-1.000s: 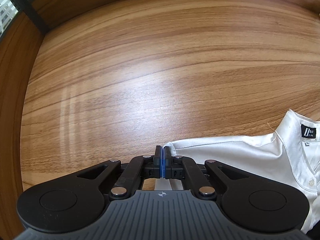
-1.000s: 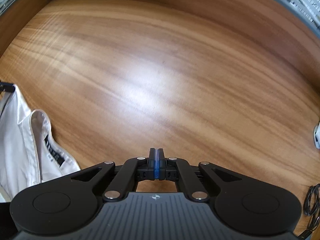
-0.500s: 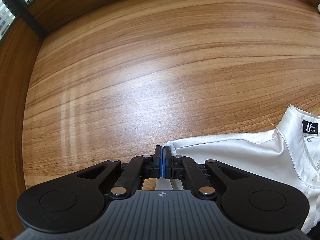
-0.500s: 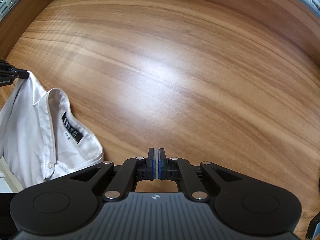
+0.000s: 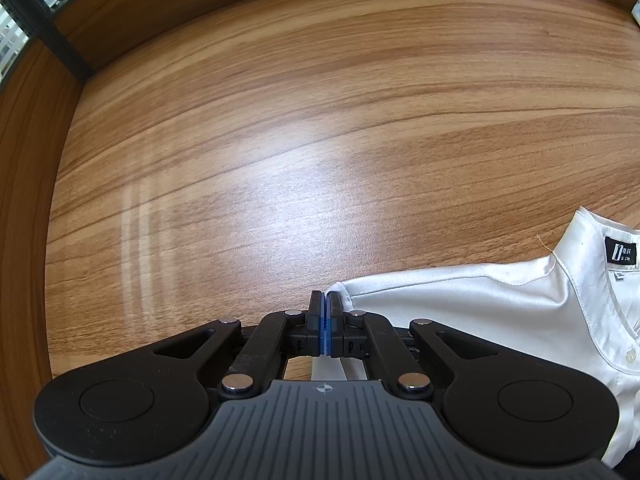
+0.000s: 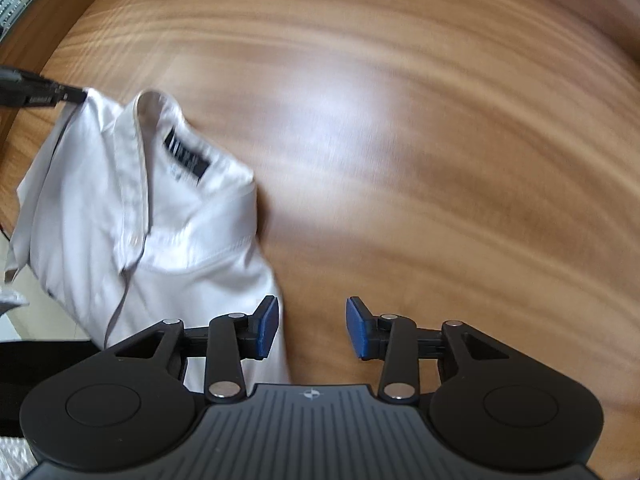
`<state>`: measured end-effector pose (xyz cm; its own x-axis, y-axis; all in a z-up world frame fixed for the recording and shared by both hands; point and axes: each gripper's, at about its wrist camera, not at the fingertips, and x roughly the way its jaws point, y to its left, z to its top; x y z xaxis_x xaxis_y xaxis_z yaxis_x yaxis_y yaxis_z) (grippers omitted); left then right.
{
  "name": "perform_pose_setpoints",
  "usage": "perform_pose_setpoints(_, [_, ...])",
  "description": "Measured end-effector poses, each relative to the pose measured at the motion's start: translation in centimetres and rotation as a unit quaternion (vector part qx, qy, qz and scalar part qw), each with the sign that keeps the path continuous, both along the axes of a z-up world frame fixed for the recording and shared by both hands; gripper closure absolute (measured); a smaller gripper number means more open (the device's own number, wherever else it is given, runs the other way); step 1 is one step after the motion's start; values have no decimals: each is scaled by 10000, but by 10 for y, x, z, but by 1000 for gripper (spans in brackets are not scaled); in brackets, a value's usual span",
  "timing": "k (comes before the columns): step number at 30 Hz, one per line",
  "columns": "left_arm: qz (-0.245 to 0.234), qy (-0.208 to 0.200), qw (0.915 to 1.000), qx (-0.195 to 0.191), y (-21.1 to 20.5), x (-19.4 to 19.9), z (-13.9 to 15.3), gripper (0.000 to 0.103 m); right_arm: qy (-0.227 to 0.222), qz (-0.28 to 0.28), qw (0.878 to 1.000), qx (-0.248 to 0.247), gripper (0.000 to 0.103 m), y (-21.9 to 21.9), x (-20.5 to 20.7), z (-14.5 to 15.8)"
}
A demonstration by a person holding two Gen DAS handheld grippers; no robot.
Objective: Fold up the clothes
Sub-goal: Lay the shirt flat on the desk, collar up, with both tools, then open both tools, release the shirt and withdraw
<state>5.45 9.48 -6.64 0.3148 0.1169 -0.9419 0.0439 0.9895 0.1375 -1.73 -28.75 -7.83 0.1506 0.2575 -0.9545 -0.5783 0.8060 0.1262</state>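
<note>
Black collar label (image 5: 621, 251) on the white shirt (image 5: 480, 304): characters too small to read

The right gripper (image 6: 312, 326) is pointing down at the wooden table (image 6: 400, 160), its jaws opening with only bare wood and the shirt's edge between them. The white shirt (image 6: 120, 216) is lying crumpled to the left, its shoulder pinched by the left gripper (image 6: 76, 96).

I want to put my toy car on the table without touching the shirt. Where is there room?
The wooden table is bare past the white shirt, from its collar out to the far edge. In the right wrist view, the wood to the right of the shirt is bare too. It is crowded at the near edge, where shirt and both grippers meet.
</note>
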Motion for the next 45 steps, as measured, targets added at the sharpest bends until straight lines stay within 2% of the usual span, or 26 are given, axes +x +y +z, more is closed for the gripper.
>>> perform_pose_setpoints(9, [-48,-19,10000,11,3,0,0,102,157,-135,9998,-53,60,-13,-46,-14])
perform_pose_setpoints(17, [-96,-20,10000,-13,8,0,-1,102,-25,-226,9995,-201,62,-13,-70,-25])
perform_pose_setpoints(18, [-103,-21,9999,-14,8,0,-1,102,-43,-224,9995,-215,69,-13,-72,-25])
perform_pose_setpoints(21, [-126,-26,9999,-16,9,0,-1,102,-148,-203,9993,-281,80,-9,-78,-27])
perform_pose_setpoints(24, [-146,-35,9999,-28,10,0,-1,102,-236,-207,9990,-314,96,-7,-82,-27])
perform_pose_setpoints(30, [-176,-72,9998,-69,14,-2,-1,101,-478,-219,9977,-419,101,-1,-89,-24])
perform_pose_setpoints(34, [-264,-137,9996,-11,13,-5,-2,102,-705,-336,9955,-533,101,-6,-82,-15])
perform_pose_setpoints(39, [-328,-144,9993,-134,12,-6,1,101,-878,-533,9930,-576,102,-24,-59,1])
perform_pose_setpoints(45, [-366,-289,9989,-91,10,-2,7,102,-1117,-466,9899,-736,102,-32,-28,15])
